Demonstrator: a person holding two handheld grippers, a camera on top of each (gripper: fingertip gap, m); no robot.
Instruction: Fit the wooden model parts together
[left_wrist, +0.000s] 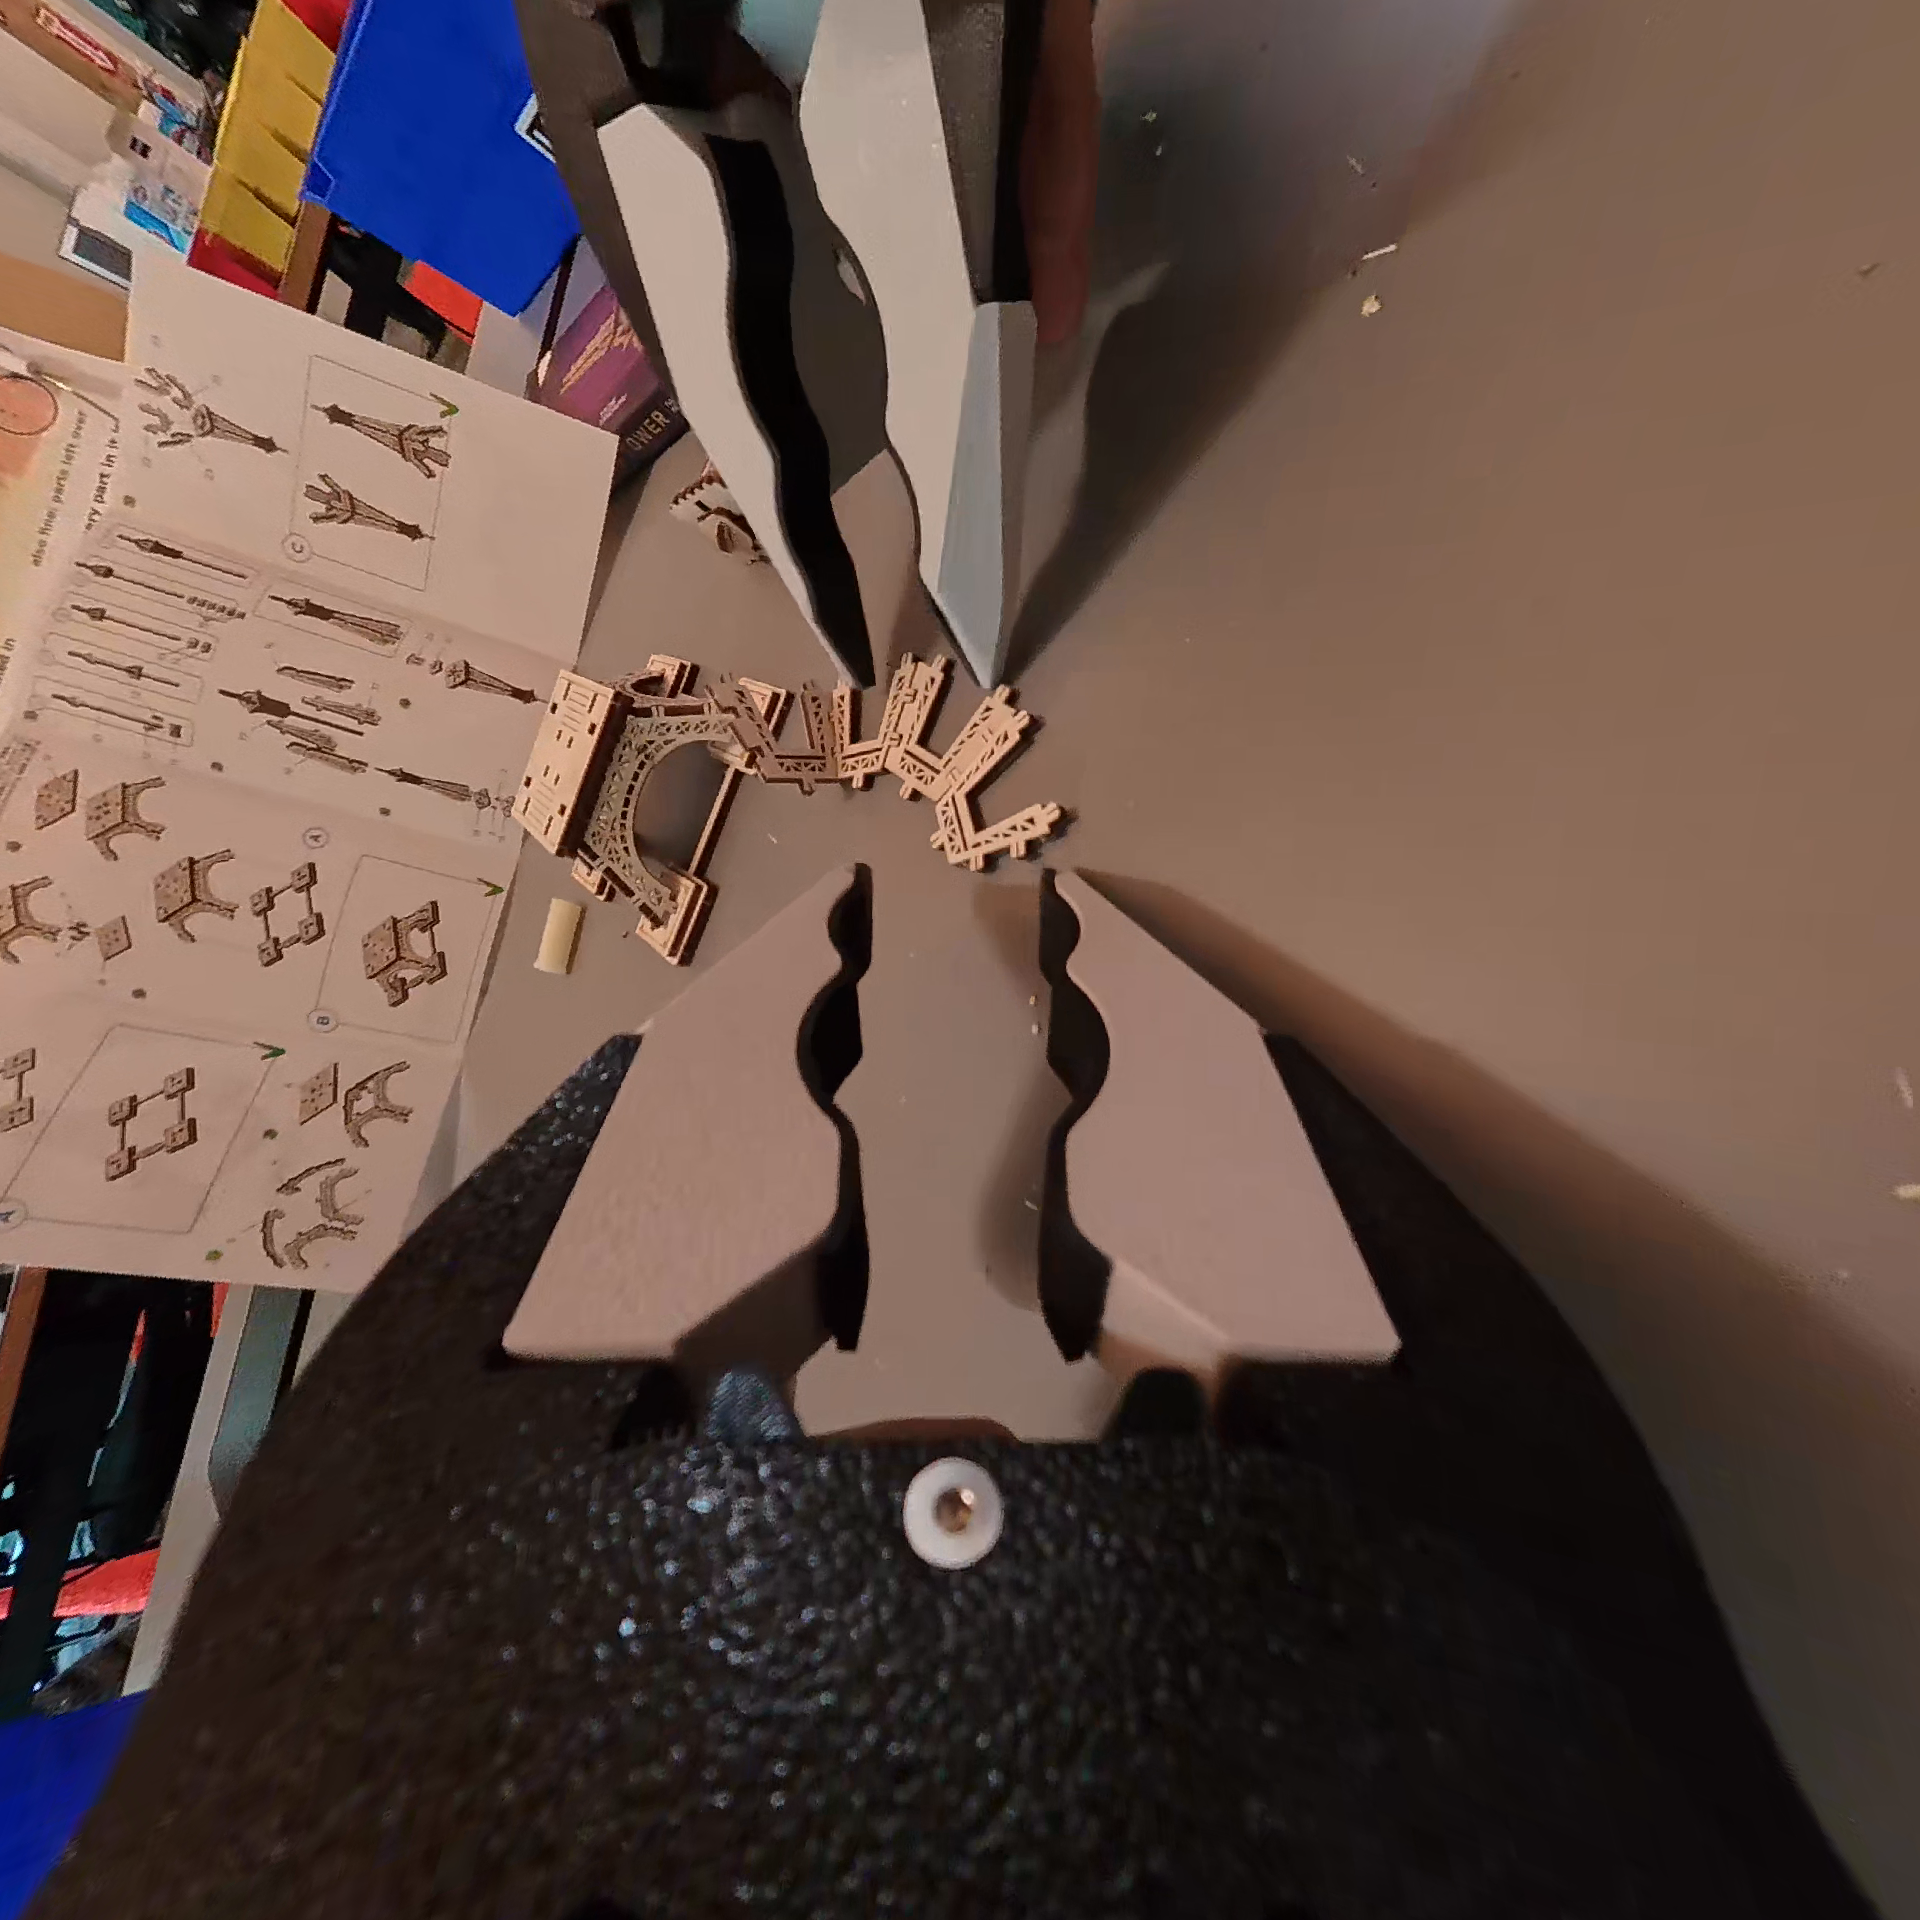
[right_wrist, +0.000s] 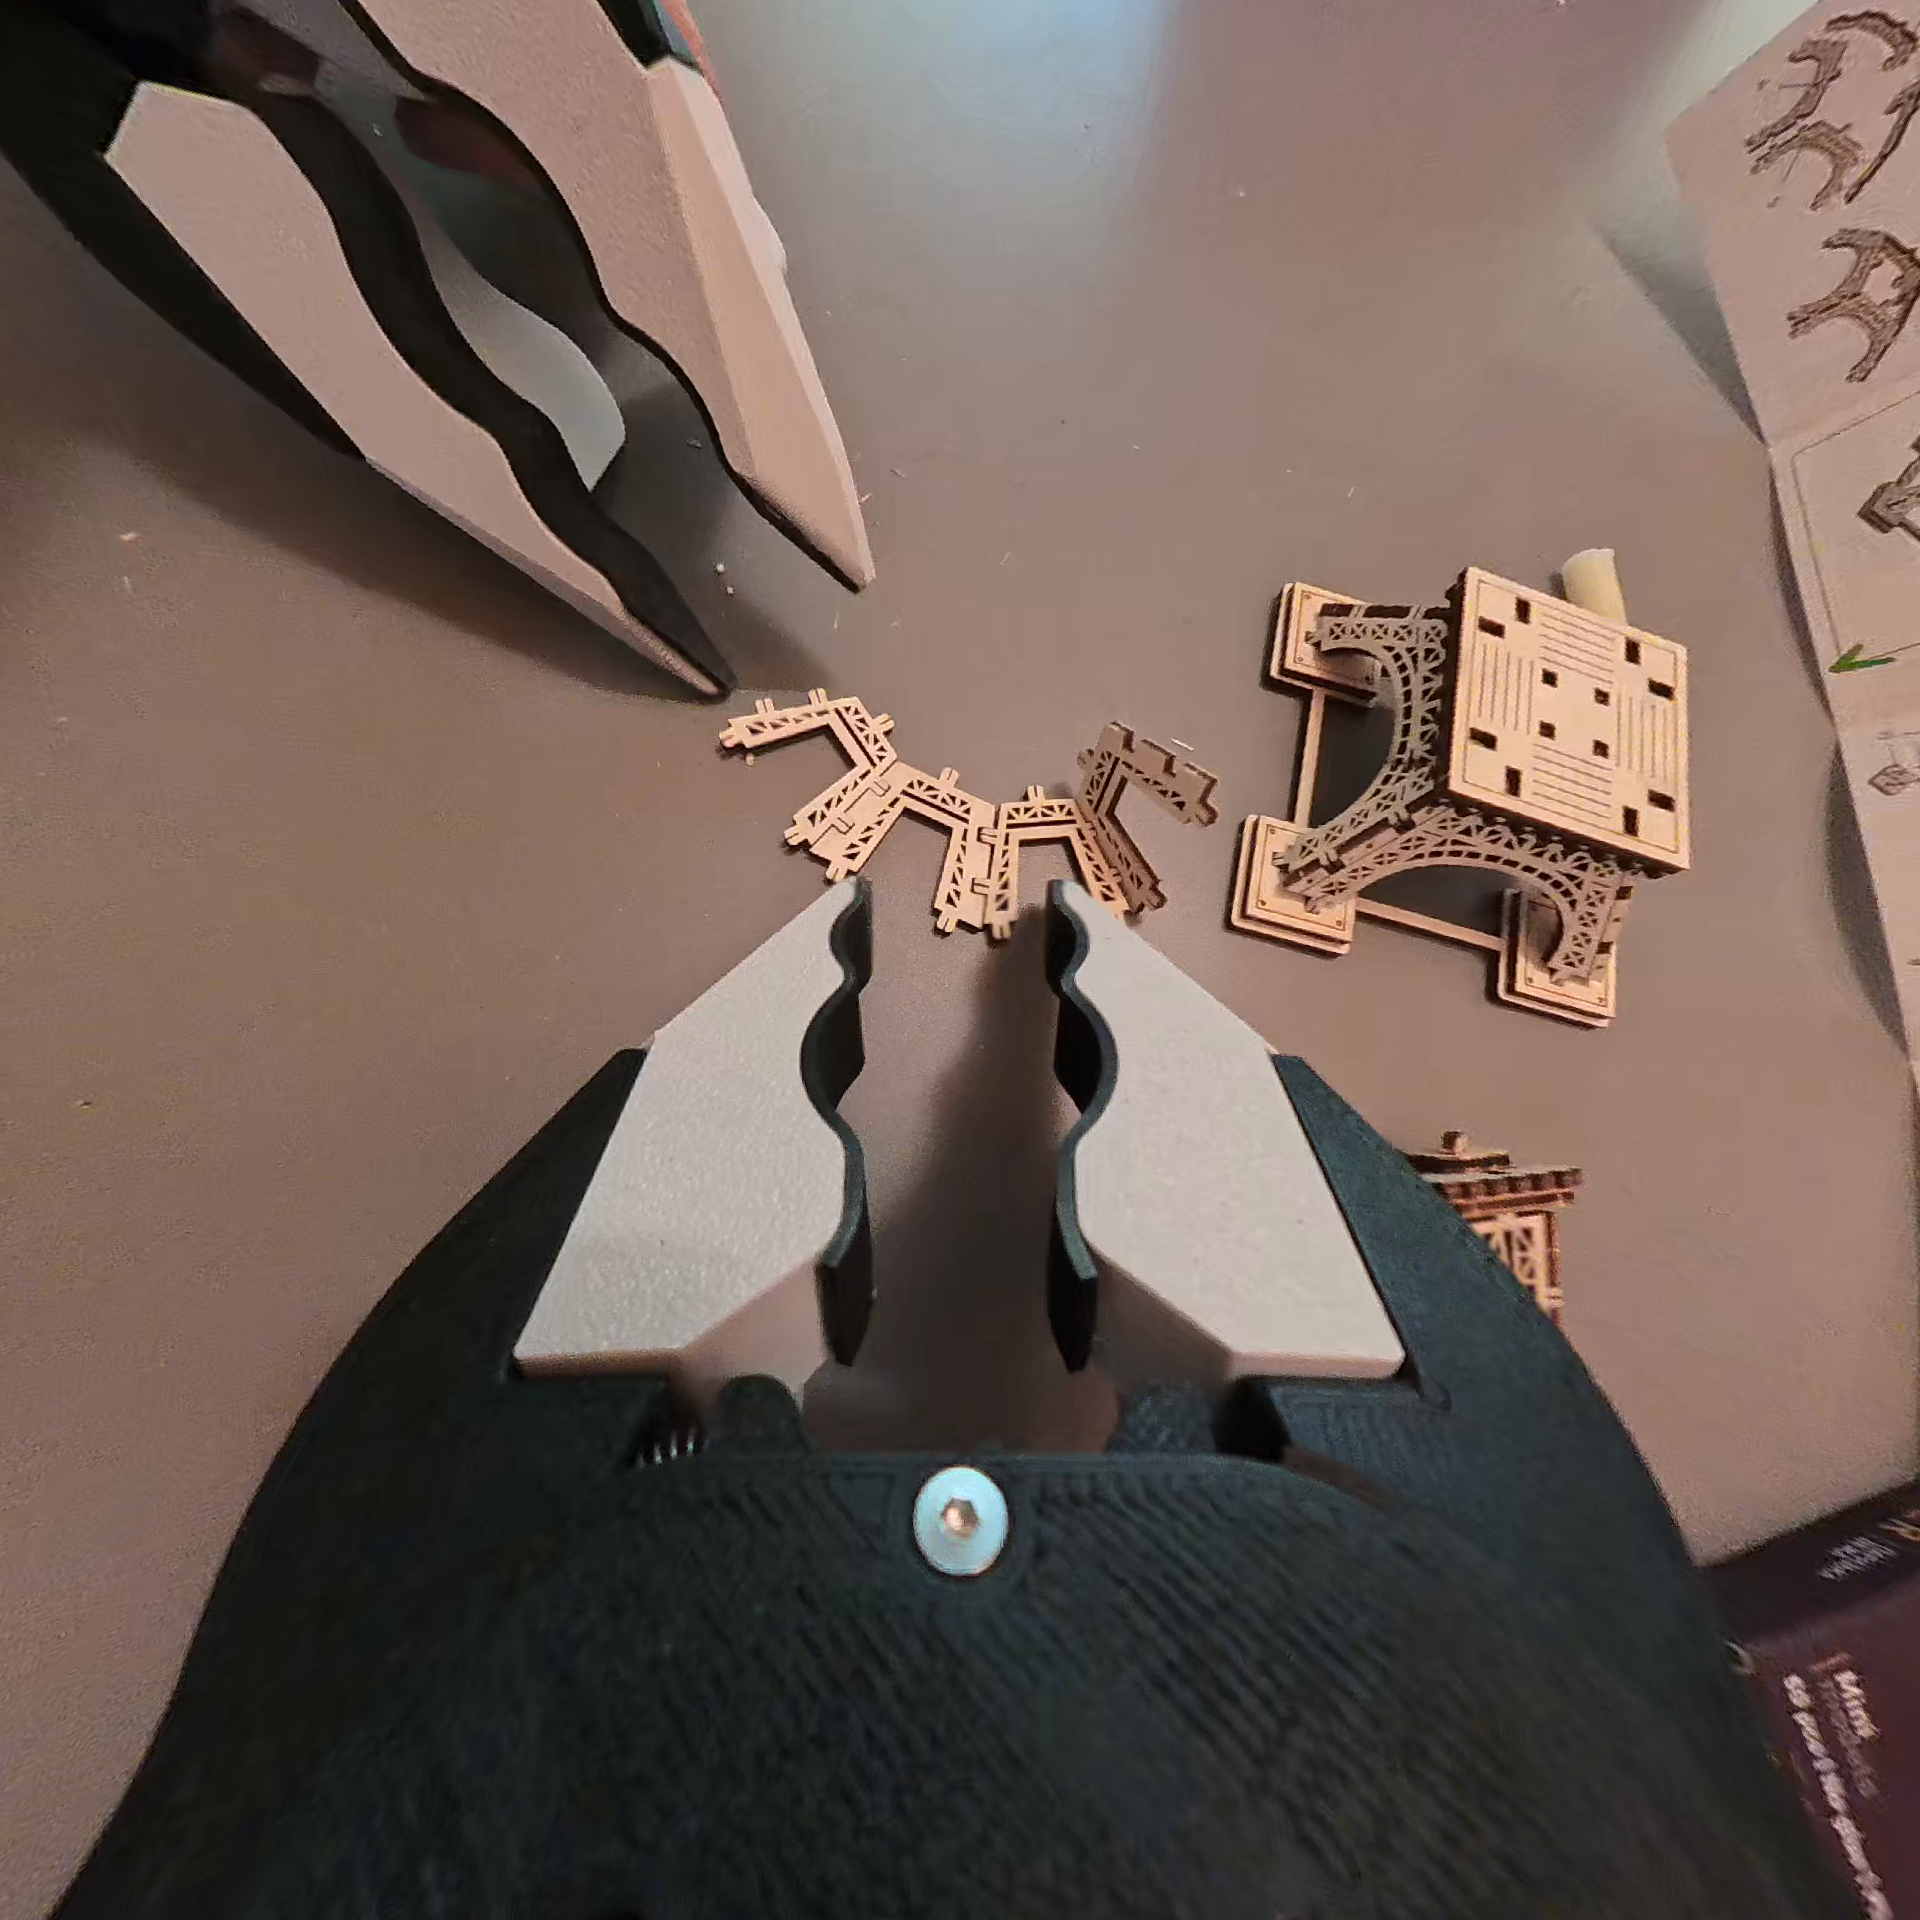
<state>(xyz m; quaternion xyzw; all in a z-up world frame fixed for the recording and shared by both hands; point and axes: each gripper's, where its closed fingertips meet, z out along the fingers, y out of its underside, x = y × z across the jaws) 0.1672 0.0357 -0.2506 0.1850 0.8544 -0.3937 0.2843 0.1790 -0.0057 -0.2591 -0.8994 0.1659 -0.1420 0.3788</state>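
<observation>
Several flat wooden lattice pieces (left_wrist: 904, 758) lie in a curved row on the grey table (left_wrist: 1455, 727); they also show in the right wrist view (right_wrist: 966, 821). A built wooden tower base (left_wrist: 623, 800) (right_wrist: 1475, 790) lies on its side beside them. My left gripper (left_wrist: 954, 873) is open and empty, its tips just short of the row. My right gripper (right_wrist: 956, 885) is open and empty, its tips at the row's edge on the opposite side. Each gripper shows in the other's view: the right (left_wrist: 930, 681), the left (right_wrist: 790, 634).
A folded instruction sheet (left_wrist: 260, 779) (right_wrist: 1829, 416) lies beyond the tower base. A small cream cylinder (left_wrist: 559, 935) (right_wrist: 1590, 587) lies by the base. Another wooden assembly (right_wrist: 1496, 1205) sits next to my right gripper. A purple box (left_wrist: 613, 374) (right_wrist: 1849, 1714) and a blue bin (left_wrist: 436, 135) stand at the table's edge. The gap from one gripper's tips to the other's is roughly 5 cm.
</observation>
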